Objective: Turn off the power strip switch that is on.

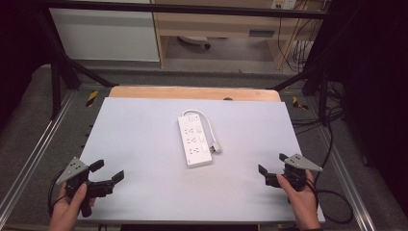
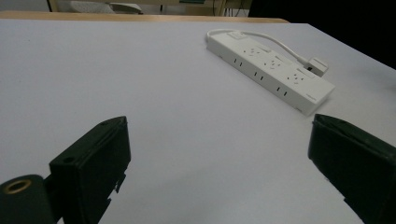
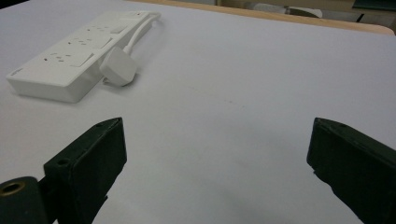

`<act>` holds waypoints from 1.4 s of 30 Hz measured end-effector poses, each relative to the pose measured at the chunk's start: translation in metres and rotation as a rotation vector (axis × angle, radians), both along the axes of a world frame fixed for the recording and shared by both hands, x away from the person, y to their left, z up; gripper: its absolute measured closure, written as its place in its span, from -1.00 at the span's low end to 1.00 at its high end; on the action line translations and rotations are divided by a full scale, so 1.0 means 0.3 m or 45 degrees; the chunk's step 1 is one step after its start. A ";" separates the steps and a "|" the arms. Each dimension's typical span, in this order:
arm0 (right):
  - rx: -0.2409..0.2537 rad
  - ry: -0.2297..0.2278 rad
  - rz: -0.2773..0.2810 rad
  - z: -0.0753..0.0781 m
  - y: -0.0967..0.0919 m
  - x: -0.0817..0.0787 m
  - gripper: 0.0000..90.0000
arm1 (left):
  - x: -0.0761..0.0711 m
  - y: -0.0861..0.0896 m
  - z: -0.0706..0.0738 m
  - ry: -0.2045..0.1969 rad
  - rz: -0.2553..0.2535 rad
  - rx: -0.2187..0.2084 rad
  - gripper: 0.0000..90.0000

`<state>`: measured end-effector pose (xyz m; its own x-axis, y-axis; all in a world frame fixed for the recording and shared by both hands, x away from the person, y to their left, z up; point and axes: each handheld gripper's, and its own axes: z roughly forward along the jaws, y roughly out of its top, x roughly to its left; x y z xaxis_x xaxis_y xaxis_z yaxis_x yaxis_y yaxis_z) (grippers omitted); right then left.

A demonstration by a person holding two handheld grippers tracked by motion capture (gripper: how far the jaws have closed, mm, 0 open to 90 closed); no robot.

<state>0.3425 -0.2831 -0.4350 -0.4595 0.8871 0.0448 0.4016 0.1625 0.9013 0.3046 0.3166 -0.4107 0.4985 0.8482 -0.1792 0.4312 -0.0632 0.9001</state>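
One table [image 1: 144, 144] is seen from above, covered by a pale grey-white sheet, with a strip of bare wood showing along its far edge. It is surrounded by a black metal frame [image 1: 62, 62] and grey carpeted floor, and pale cabinets are seen beyond it.

One white power strip [image 1: 194, 142] is laid flat near the middle of the table, slightly toward the far side, its length running away from the person. Three socket groups are counted along its top face. Its one white cord [image 1: 204, 119] is looped out from the far end and brought back along the strip's right side, ending in one white plug [image 1: 215, 147] that is laid on the sheet just beside the strip.

Two hand-held grippers are seen at the near corners, well apart from the strip. The left gripper [image 1: 108, 171] is held in the person's left hand [image 1: 67, 209] at the near left; its jaws are spread wide with nothing between them. The right gripper [image 1: 272, 163] is held in the right hand [image 1: 302, 199] at the near right, jaws likewise spread wide and empty. One grey three-cornered plate is carried on top of each.

Bare sheet lies between each gripper and the strip.
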 end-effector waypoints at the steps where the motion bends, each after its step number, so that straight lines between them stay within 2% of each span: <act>1: -0.001 -0.004 0.002 0.000 0.000 -0.001 -0.88 | 0.001 0.000 -0.001 0.001 0.002 -0.002 -0.87; 5: -0.001 -0.018 0.007 0.001 0.000 0.000 -0.88 | 0.001 0.000 0.000 0.000 0.002 -0.001 -0.87; 14: 0.008 -0.010 0.020 0.000 0.000 0.003 -0.88 | 0.001 -0.002 -0.002 -0.001 -0.004 0.006 -0.87; 20: 0.041 0.003 0.017 0.007 -0.002 -0.001 -0.88 | 0.002 -0.002 -0.002 0.000 -0.009 0.009 -0.87; 23: 0.067 -0.003 0.024 0.013 0.002 -0.003 -0.90 | 0.002 -0.002 -0.002 0.000 -0.008 0.011 -0.87; 31: 0.068 -0.049 0.054 0.034 0.022 -0.012 -0.91 | 0.003 -0.003 -0.004 0.002 -0.011 0.019 -0.87; 35: 0.092 -0.043 0.078 0.038 0.019 -0.004 -0.94 | 0.001 -0.002 -0.002 -0.002 -0.009 0.008 -0.87; 42: 0.088 -0.072 0.057 0.063 0.032 -0.007 -0.93 | 0.003 -0.003 -0.004 0.003 -0.009 0.014 -0.87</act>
